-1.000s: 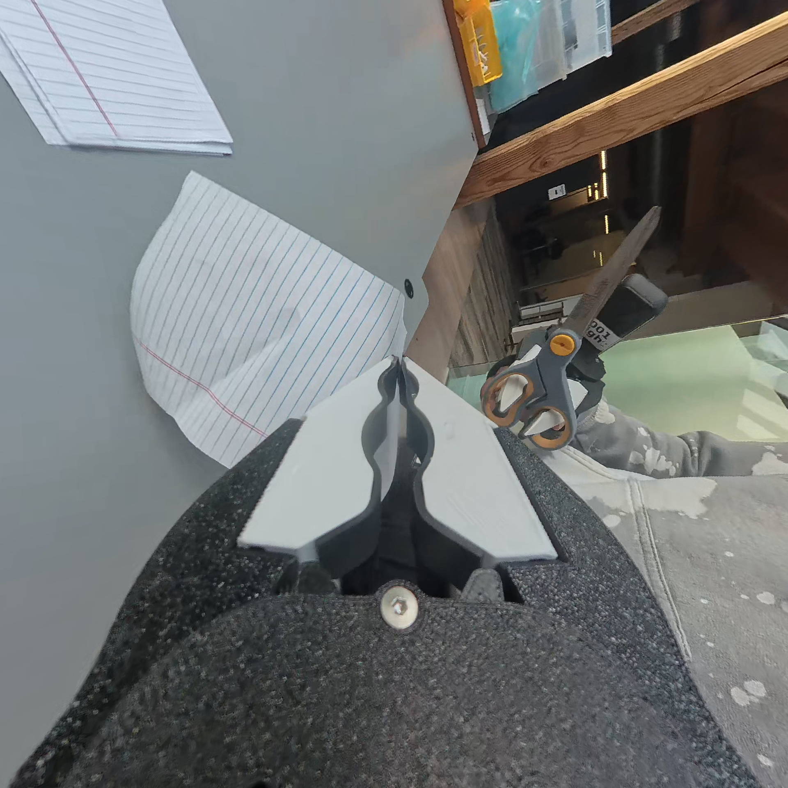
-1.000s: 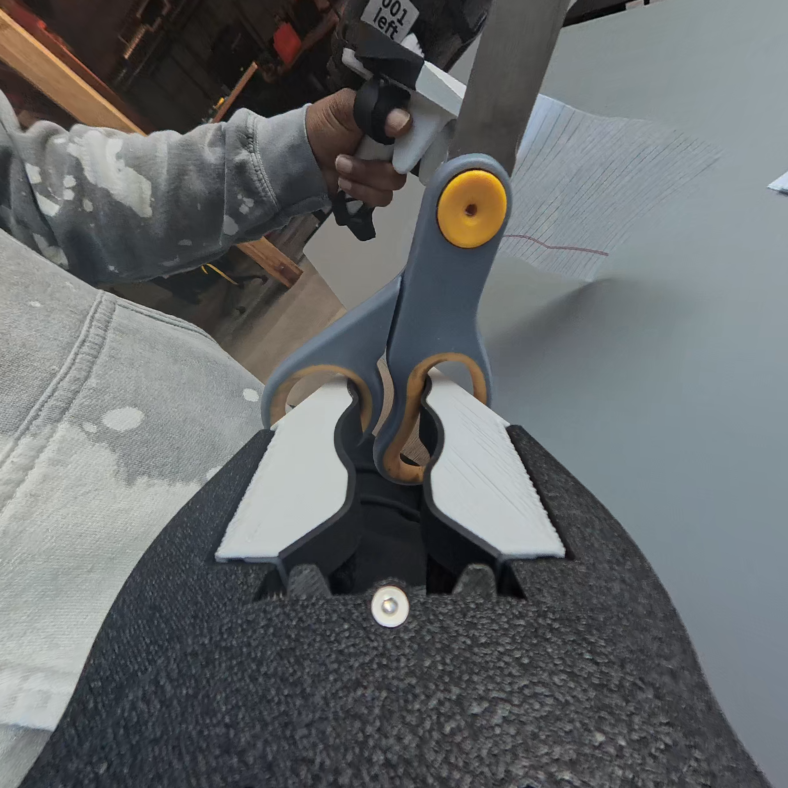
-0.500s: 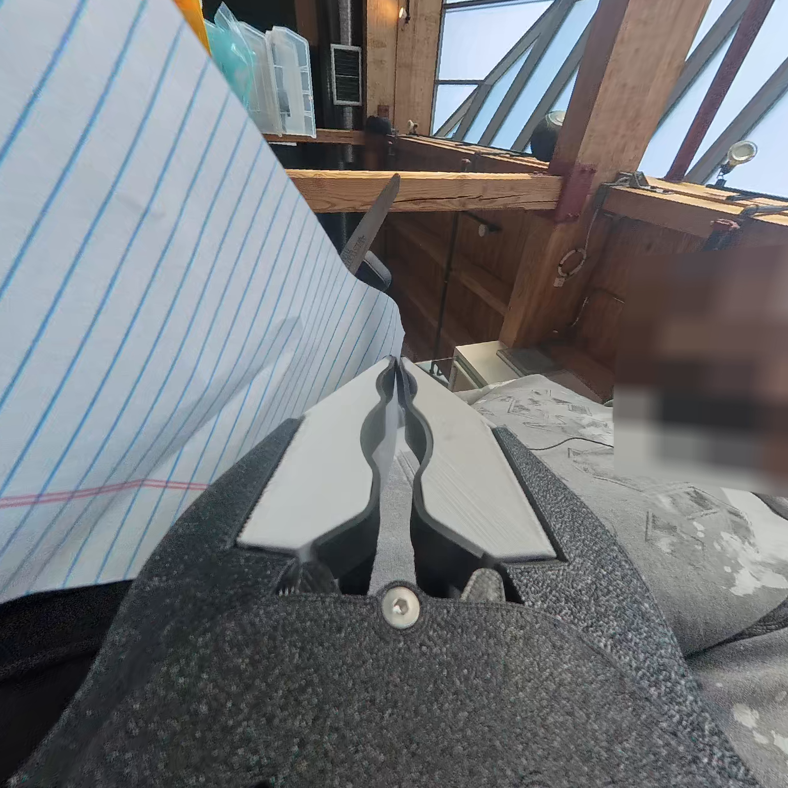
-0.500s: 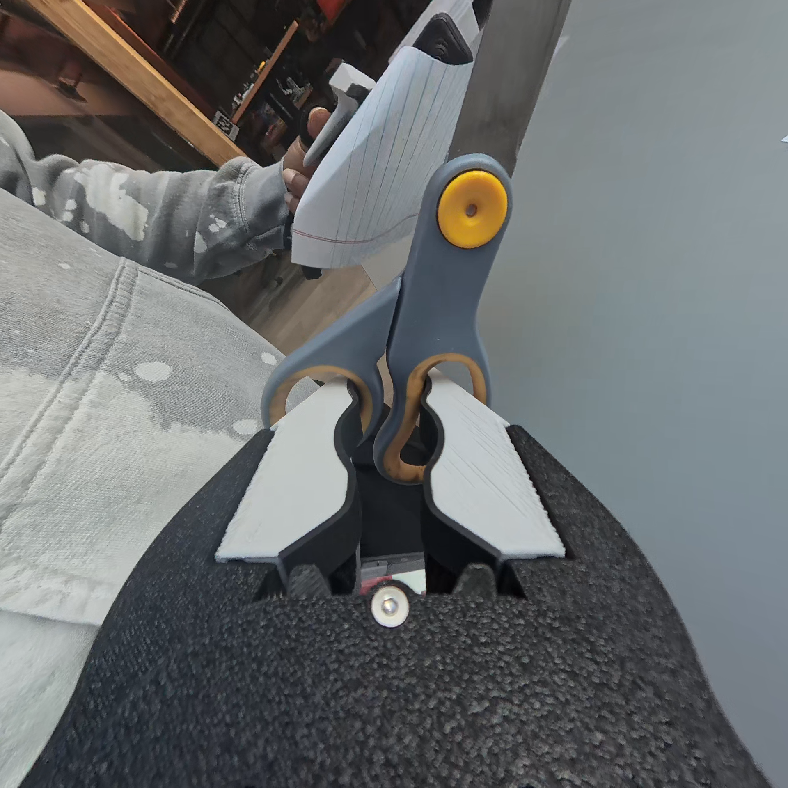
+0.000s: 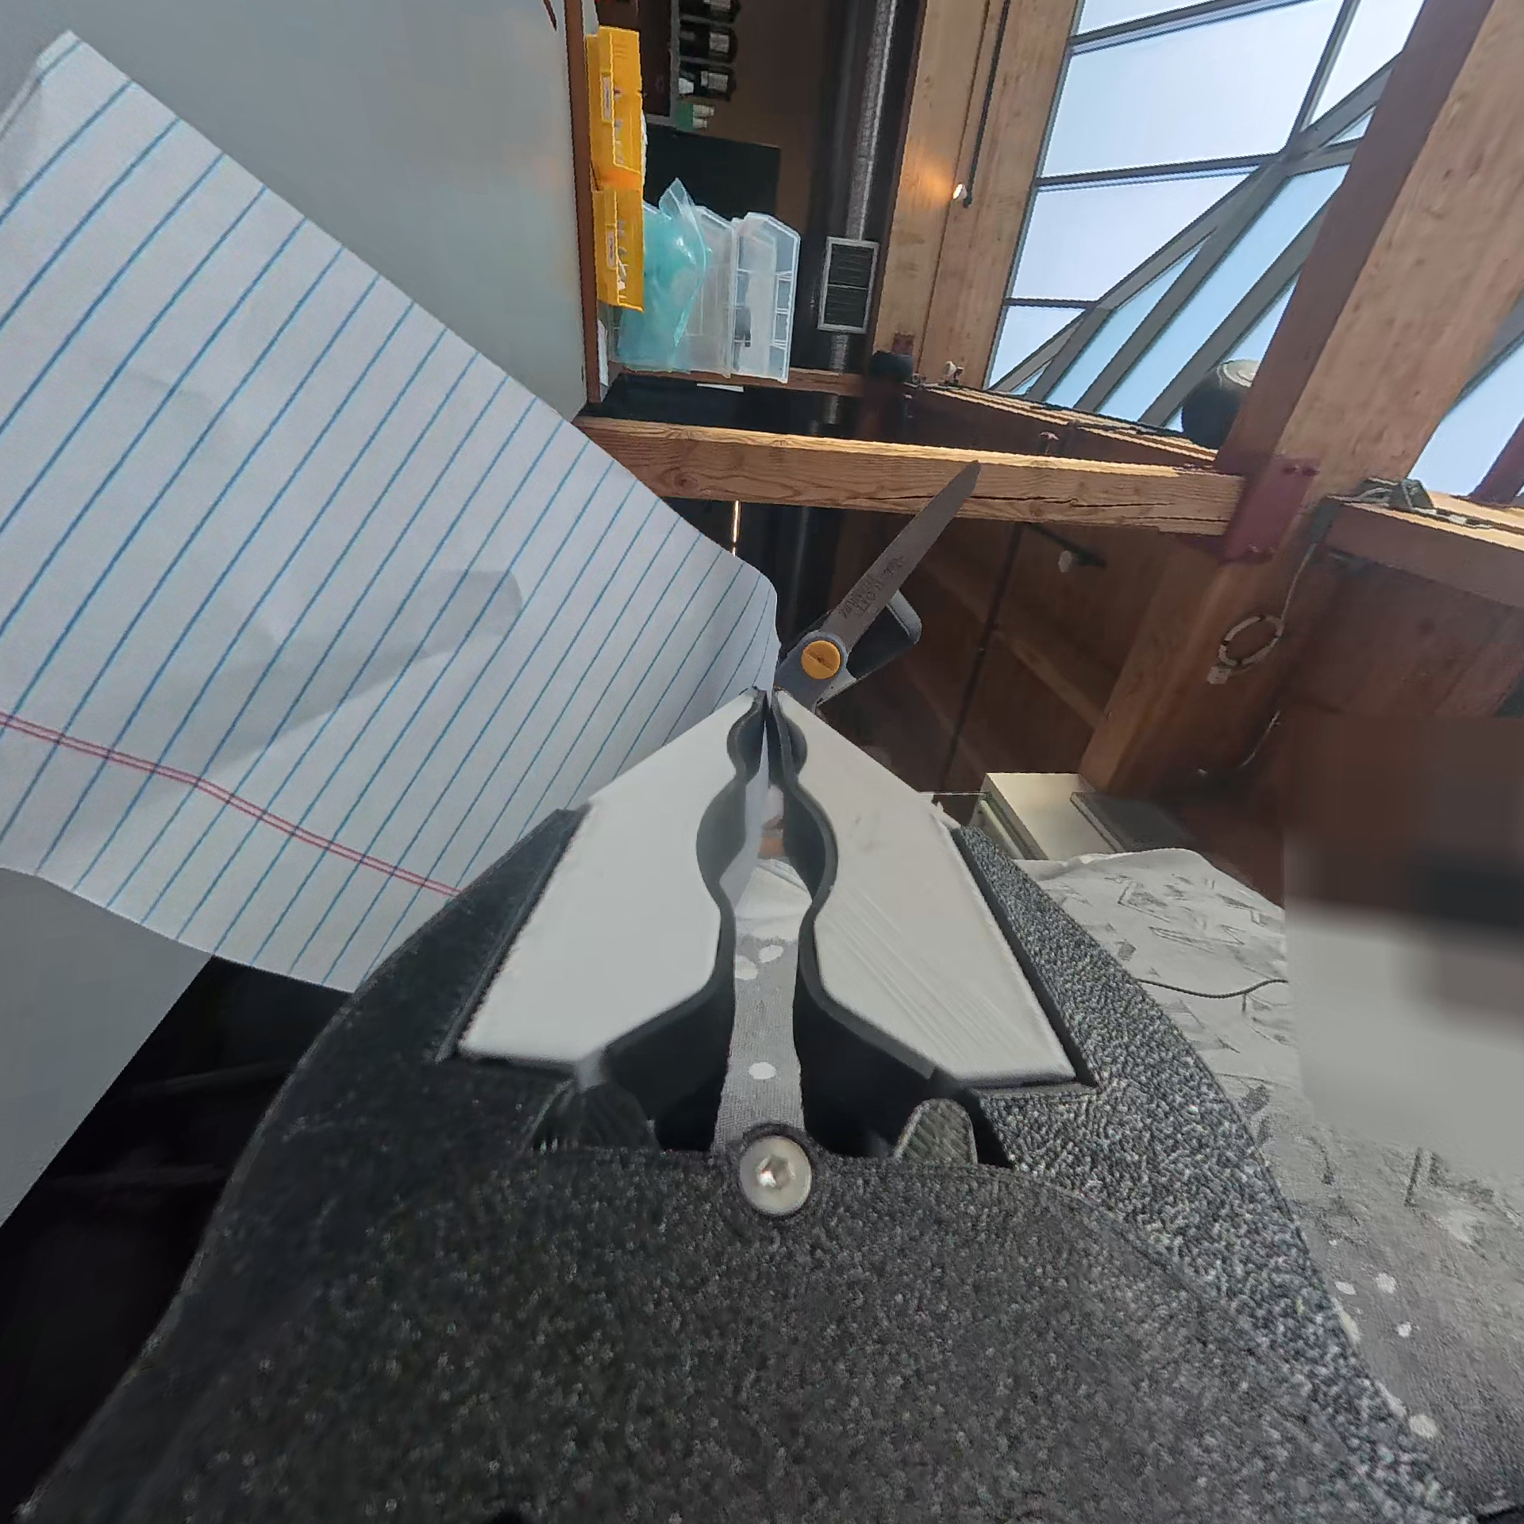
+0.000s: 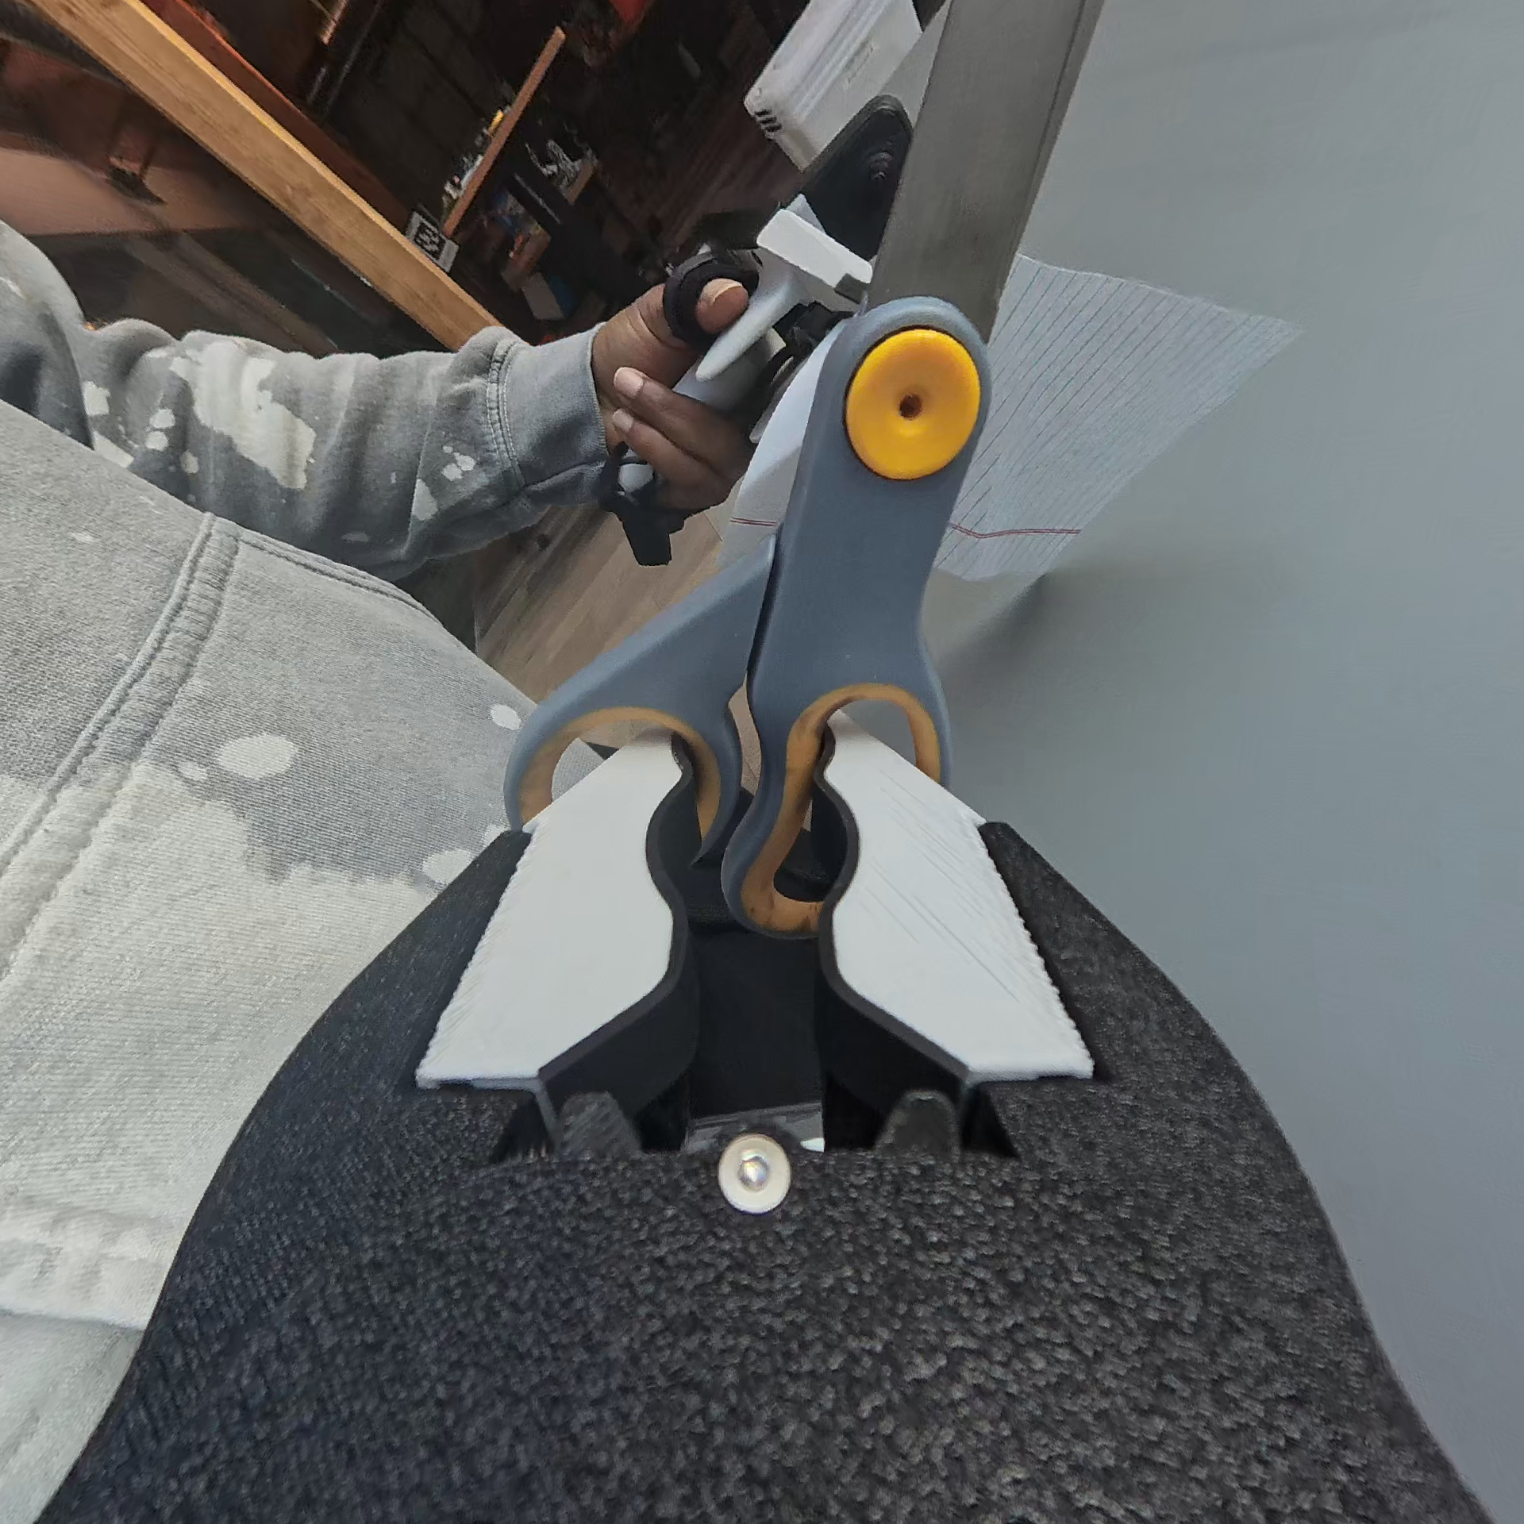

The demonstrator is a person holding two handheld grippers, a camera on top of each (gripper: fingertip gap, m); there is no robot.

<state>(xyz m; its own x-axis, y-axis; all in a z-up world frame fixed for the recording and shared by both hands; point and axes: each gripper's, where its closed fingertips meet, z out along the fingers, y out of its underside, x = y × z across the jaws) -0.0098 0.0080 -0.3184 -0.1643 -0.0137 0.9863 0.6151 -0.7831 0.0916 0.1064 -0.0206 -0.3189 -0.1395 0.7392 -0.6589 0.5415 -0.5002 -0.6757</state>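
Left tool (image 5: 765, 701): jaws pinched closed on one edge of the white lined paper sheet (image 5: 272, 561), which is hanging lifted off the grey tabletop (image 6: 1319, 742); sheet edge visible between the tips
Right tool (image 6: 759, 767): fingers sitting inside the two loops of the grey-and-orange-handled steel scissors (image 6: 825, 627), gripping them by the handles; blades closed and pointing away
Scissors vs paper: in the left wrist view the scissors (image 5: 866, 610) are sitting just beside the sheet's edge, not touching it as far as I can tell
Hand (image 6: 660, 412): person's hand in a grey spattered sleeve is holding the left tool's handle
Handling (judgement): paper is light, floppy, tears easily, so pinching near an edge keeps it taut; scissors are stiff, with sharp blades, so the loops are the only sane hold
Background: wooden beams (image 5: 907, 478), clear plastic boxes on a shelf (image 5: 742, 297)
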